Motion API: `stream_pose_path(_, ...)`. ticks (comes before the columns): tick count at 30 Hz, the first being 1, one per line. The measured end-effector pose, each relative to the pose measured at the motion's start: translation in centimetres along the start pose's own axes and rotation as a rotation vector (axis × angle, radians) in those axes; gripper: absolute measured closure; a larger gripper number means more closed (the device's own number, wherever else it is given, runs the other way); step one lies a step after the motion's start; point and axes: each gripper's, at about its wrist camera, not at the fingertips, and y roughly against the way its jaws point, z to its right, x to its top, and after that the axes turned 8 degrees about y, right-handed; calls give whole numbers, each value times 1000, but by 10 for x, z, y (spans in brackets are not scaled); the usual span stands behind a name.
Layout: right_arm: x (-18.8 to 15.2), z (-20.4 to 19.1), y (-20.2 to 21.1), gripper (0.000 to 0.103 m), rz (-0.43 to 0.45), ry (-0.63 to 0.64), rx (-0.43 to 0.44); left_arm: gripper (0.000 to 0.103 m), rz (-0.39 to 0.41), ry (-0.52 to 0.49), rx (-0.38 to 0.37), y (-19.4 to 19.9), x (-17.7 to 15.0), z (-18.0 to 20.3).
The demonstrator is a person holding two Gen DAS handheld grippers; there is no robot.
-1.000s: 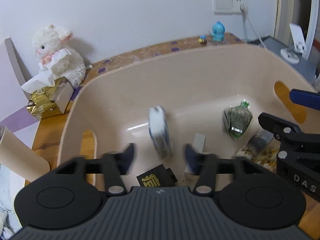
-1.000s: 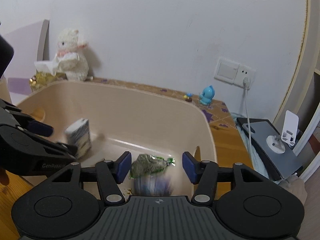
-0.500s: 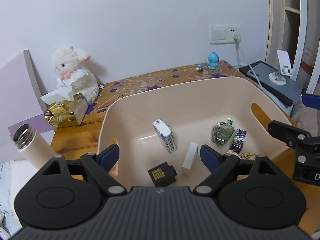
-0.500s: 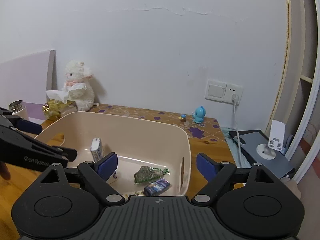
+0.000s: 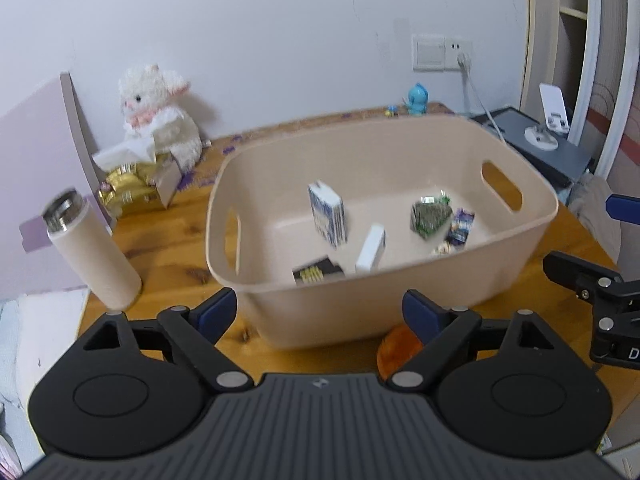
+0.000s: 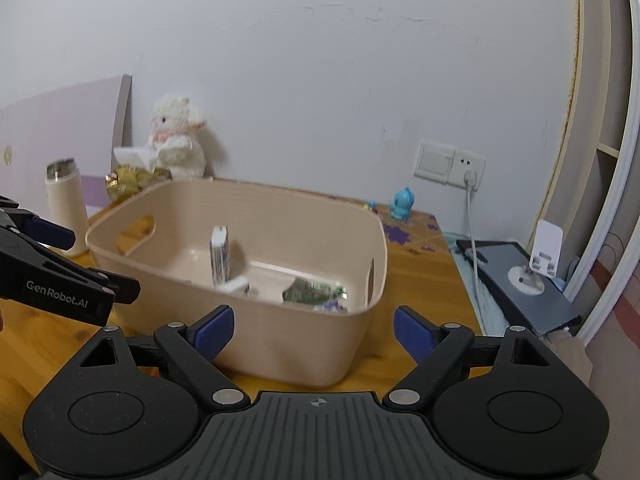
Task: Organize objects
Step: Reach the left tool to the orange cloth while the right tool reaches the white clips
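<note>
**Both grippers empty, held back from the bin**

Your left gripper (image 5: 318, 314) sits at the near wall of the beige bin (image 5: 400, 300), its blue pads spread wide with nothing between them. Your right gripper (image 6: 314, 330) holds the same pose at the bin's near corner, fingers wide apart and empty.

The bin stands on the wooden table (image 5: 172, 264). Inside it, a blue-and-white carton (image 5: 327, 214) stands upright near the middle, a white box (image 5: 371, 249) leans just beside it, a black box with gold print (image 5: 318, 274) lies against the near wall, and a green packet (image 5: 430, 216) rests toward the right handle slot, with a small purple packet (image 5: 460, 227) beside it.

To the left there is open tabletop between the bin and the cream flask (image 5: 90, 254). An orange object (image 5: 400, 350) lies right under your left gripper's right finger (partly hidden, so mind it). The table's right edge runs close to the bin.

The side of the left gripper, seen from the right wrist camera, reads "GenRobot.AI". The cartons' print is too blurred to read.
</note>
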Motion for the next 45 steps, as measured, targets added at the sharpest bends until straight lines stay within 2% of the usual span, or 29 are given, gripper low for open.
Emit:
stream_pose_path(11, -44, -9, -24, 15, -121, 12, 13, 12, -103, -31, -48, -40, -39, 2)
stream_pose_path(22, -67, -19, -54, 15, -210, 16, 30, 12, -174, -12, -62, -76, -53, 5)
stream_pose_path(26, -70, -18, -58, 15, -218, 9, 35, 12, -173, 19, -76, -73, -53, 1)
stream_pose_path(29, -69, -17, -59, 15, -211, 3, 39, 12, -137, 36, -88, -60, -50, -1)
stream_pose_path(33, -69, -18, -62, 15, -212, -2, 47, 12, -80, 45, -60, -50, -45, 2)
stream_pose_path(38, -71, -19, -63, 15, -215, -11, 56, 12, -142, 35, -13, -77, -45, 5)
stream_pose_path(40, -71, -18, -63, 15, -215, -14, 56, 12, -174, 46, -17, -87, -49, 3)
stream_pose_path(45, -70, -20, -65, 15, -214, -14, 59, 11, -189, 74, -31, -91, -52, -6)
